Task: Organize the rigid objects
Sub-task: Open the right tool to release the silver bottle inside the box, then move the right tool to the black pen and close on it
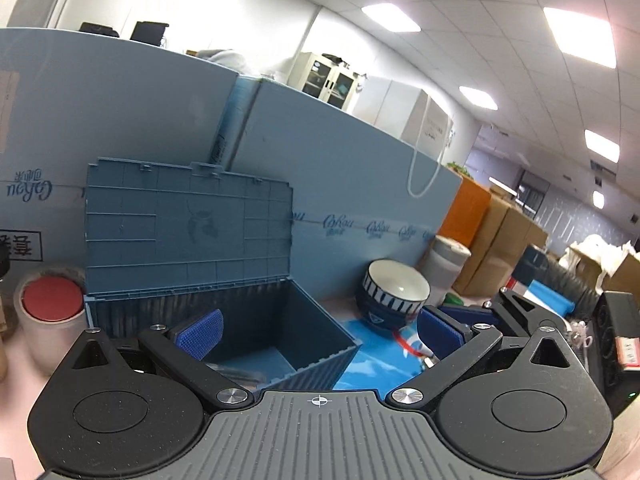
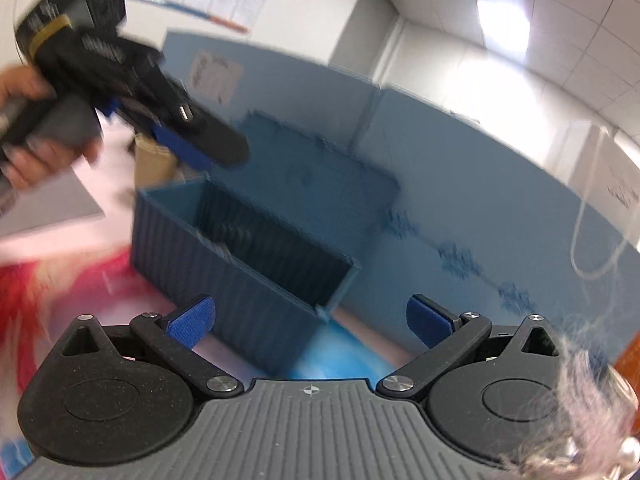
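Left wrist view puts my left gripper (image 1: 318,330) right above the blue-grey ribbed plastic storage box (image 1: 280,344), its two blue-padded fingers (image 1: 200,334) spread wide apart with nothing between them. The box's lid (image 1: 188,228) stands upright behind it, leaning against the pale blue foam partition (image 1: 340,168), and the interior looks mostly bare from here (some flat, shiny shapes show at the near bottom edge, too hidden by the finger linkage to name). To the right of the box, on a bright blue mat (image 1: 376,364), sits a stack of dark blue and white ceramic bowls (image 1: 390,296), tilted a little toward me. On the far left stands a roll of clear tape around a red disc (image 1: 50,308), on the pink tabletop (image 1: 24,364). Brown cardboard cartons (image 1: 500,236) are lined up beyond the partition's end.

From the right wrist view, heavily blurred, I see my right gripper (image 2: 310,320) likewise with its fingers (image 2: 192,326) wide apart and holding nothing, just beside the near wall of the same box (image 2: 240,276). Inside it I can make out ribbed walls and something small and pale near the left inner wall, but I cannot tell what it is. The other gripper (image 2: 192,152) appears at upper left, gripped by a bare hand (image 2: 36,136), its tips over the box's far left corner.
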